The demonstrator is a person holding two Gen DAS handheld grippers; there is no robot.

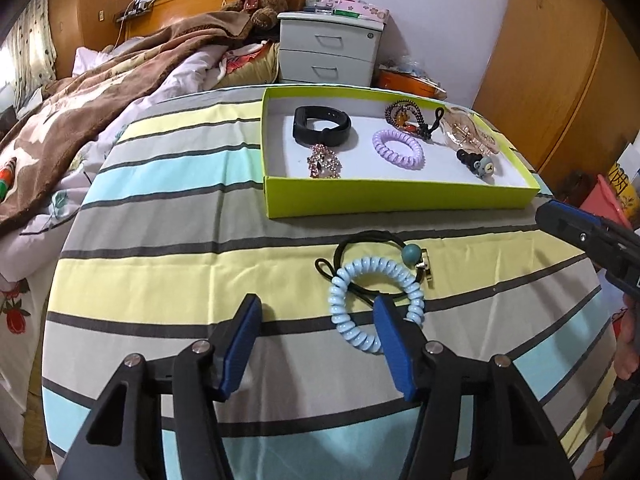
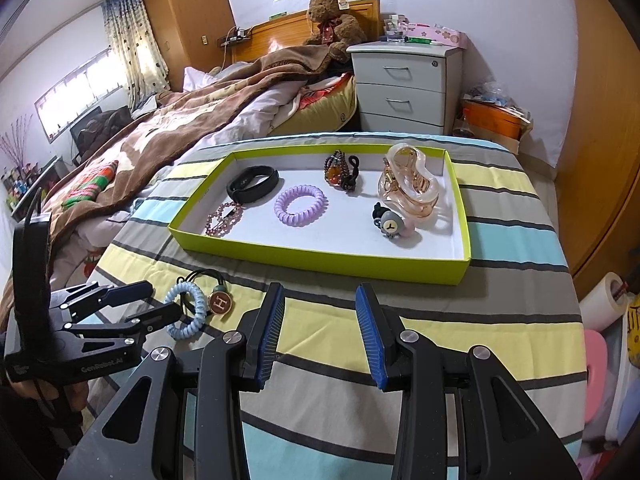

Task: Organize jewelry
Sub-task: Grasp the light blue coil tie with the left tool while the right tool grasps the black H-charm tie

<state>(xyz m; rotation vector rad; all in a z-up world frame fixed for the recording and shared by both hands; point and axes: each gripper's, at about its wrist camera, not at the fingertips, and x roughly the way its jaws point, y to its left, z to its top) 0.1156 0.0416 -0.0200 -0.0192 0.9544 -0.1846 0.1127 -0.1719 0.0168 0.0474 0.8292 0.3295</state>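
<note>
Sorting nearly finished: two hair ties left outside the tray.

Spread wide and holding nothing, the left gripper has its right finger resting on or just over the pale blue coil tie, which overlaps a black elastic with a teal bead on the striped desk. The right gripper, also wide open and empty, hovers beside it over bare cloth. Beyond both, the green tray already holds a black band, a rhinestone clip, a purple coil tie, a beaded tie, a clear claw clip and a bear-charm tie. The tangled pair may lift together; the tray's near wall must be cleared.
</note>
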